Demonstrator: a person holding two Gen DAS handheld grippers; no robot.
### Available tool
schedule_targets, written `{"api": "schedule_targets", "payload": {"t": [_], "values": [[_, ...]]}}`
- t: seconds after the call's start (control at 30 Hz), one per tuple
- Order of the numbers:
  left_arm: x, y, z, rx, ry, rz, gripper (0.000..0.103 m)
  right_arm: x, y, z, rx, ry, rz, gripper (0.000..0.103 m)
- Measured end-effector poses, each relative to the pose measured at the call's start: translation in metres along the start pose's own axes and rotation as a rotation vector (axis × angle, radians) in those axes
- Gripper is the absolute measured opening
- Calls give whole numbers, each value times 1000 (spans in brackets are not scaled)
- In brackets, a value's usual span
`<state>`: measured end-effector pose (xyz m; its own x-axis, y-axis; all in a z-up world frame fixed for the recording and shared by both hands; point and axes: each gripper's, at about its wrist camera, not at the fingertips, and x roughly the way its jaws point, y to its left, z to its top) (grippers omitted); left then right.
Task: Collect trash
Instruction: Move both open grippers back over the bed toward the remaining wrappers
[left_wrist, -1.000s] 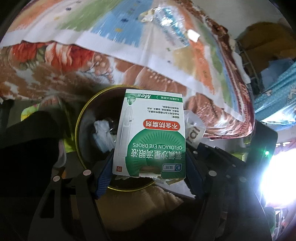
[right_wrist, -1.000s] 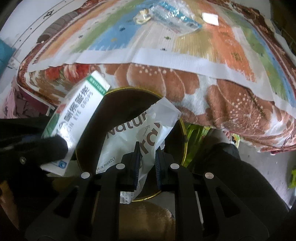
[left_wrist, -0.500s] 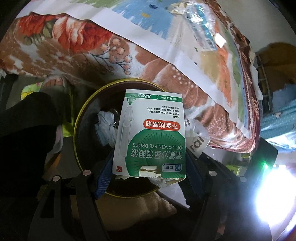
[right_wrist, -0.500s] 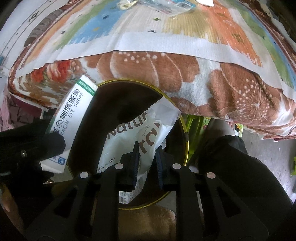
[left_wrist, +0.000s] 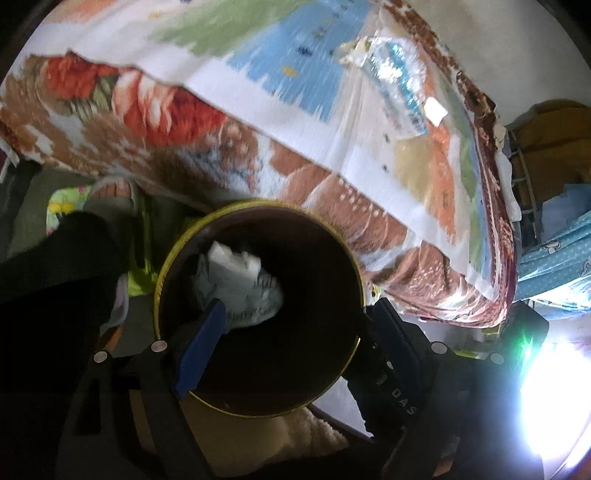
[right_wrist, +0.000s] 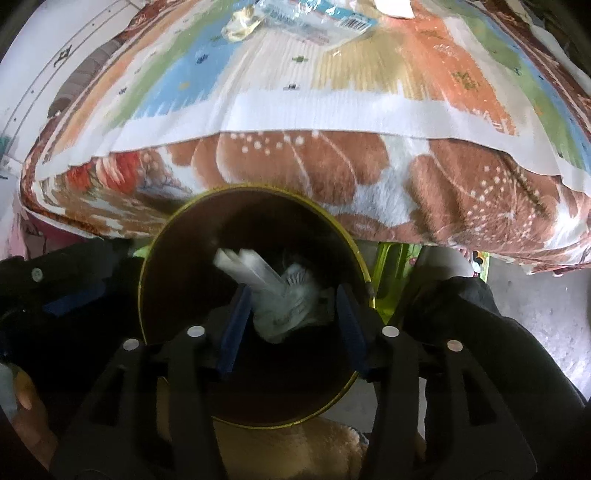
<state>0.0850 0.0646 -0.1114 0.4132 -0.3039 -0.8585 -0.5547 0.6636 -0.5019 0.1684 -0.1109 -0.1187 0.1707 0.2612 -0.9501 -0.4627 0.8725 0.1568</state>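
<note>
- The left gripper (left_wrist: 291, 332) hangs over the bin (left_wrist: 166, 273) with its jaws spread wide and nothing between them; the blue pad of one finger (left_wrist: 199, 350) shows at 7 o'clock of the bin's mouth.
- The right gripper (right_wrist: 291, 332) is also wide and empty, its two blue pads straddling the near half of the bin (right_wrist: 354, 251), above the rim.
- White crumpled trash (right_wrist: 280, 295) lies inside the bin, down in the dark of it, at about 10 o'clock of the mouth in the left view (left_wrist: 236, 288).
- What is left to collect sits on the bed (right_wrist: 332, 110): a clear wrapper (right_wrist: 310, 18) with blue print, a crumpled yellowish scrap (right_wrist: 240, 26) just beside it, and a small white piece (right_wrist: 395, 7) near its other end.
- From both grippers that litter lies at 12 to 1 o'clock, well apart, across the bedspread and beyond the bin.
- The wrapper's long axis runs roughly 10 to 4 in the left view (left_wrist: 399, 88) and nearly crosswise in the right view.
- Judged from the views, neither arm is clearly nearer; the right looks at the wrapper more squarely, so it seems the easier reach.
- A flat, slippery wrapper on soft cloth will likely need a pinch at an edge or end.
</note>
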Motion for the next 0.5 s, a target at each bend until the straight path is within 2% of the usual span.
{"api": "schedule_targets", "payload": {"t": [0.23,0.5], "values": [[-22,-14,8,85,-95,62,82,-23,6,11,-28,-76,5,53],[-47,-25,21,137,-160,73,88,-62,4,35,-50,-194,19,63]]}}
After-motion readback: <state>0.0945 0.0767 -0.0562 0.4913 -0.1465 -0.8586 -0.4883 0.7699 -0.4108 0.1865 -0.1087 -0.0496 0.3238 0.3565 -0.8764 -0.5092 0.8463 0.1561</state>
